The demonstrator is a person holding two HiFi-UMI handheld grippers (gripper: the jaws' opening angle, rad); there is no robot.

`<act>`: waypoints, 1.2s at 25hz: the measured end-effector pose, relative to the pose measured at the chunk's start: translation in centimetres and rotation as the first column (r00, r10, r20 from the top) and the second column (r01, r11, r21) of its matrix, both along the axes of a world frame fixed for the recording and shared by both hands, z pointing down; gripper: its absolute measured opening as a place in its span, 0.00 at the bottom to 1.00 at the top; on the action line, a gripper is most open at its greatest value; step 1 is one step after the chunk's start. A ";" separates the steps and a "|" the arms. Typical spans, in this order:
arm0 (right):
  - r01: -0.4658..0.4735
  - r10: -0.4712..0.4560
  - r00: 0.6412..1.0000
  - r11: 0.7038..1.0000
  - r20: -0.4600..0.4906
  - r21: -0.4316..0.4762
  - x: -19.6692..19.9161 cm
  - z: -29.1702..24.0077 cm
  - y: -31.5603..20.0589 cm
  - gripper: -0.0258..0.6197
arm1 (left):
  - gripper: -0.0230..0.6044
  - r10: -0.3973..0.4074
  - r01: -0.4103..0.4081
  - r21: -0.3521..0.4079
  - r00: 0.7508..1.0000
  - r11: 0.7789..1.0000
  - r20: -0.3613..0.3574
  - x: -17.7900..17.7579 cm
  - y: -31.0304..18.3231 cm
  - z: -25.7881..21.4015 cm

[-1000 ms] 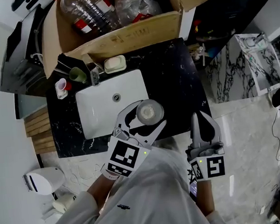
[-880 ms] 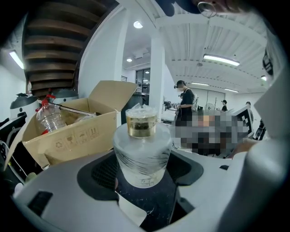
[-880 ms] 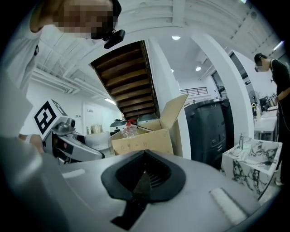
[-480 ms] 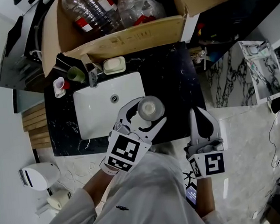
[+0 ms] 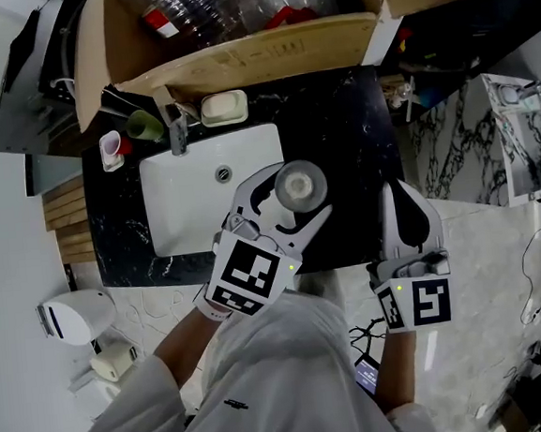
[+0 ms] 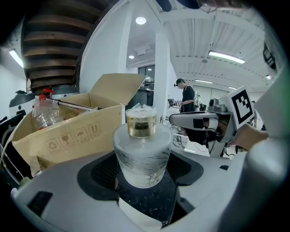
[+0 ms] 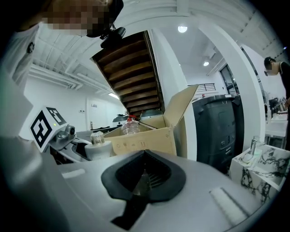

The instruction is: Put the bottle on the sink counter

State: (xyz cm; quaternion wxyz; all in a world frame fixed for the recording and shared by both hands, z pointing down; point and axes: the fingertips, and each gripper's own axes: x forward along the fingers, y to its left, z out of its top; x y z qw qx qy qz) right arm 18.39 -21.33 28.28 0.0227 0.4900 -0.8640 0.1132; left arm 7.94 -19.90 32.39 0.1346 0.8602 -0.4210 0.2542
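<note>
Head view: camera overhead, facing steeply down. Sink counter [image 5: 340, 148] fills middle of frame, cardboard box [image 5: 266, 55] at top edge, left gripper [image 5: 292, 194] and right gripper [image 5: 399, 204] in lower half, at moderate range.

Left gripper view: camera low, facing level along own jaws. Bottle [image 6: 142, 149] very near lens, dead centre. Cardboard box [image 6: 68, 136] behind at left, right gripper [image 6: 181, 120] at right.

Right gripper view: camera low, facing level along own jaws. Cardboard box [image 7: 145, 140] at centre, mid-distance. Left gripper [image 7: 97, 149] at left edge.

Shared: cardboard box in all three views; each gripper view catches other gripper.
</note>
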 end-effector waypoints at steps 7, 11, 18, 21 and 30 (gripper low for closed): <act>0.003 -0.004 1.000 1.000 -0.030 -0.027 -1.5 2.2 -2.2 0.06 | 0.57 -0.007 0.007 0.001 1.000 1.000 0.011 -1.5 -2.0 1.3; -0.003 0.001 0.999 0.999 -0.049 -0.036 -1.8 2.9 -3.9 0.06 | 0.57 -0.006 0.006 -0.006 1.000 1.000 0.005 -1.9 -3.6 2.2; 0.004 -0.009 0.998 0.998 -0.061 -0.070 -2.7 5.2 -6.9 0.06 | 0.57 0.002 -0.002 -0.023 1.000 1.000 -0.007 -2.0 -6.7 4.2; 0.009 -0.015 0.998 0.996 -0.063 -0.084 -3.3 6.1 -8.2 0.06 | 0.57 -0.001 0.001 -0.028 1.000 1.000 -0.008 -2.3 -8.0 5.2; 0.012 -0.021 0.998 0.992 -0.065 -0.126 -4.3 9.1 -11.9 0.06 | 0.57 -0.027 0.027 -0.027 1.000 0.999 0.007 -3.8 -12.7 7.9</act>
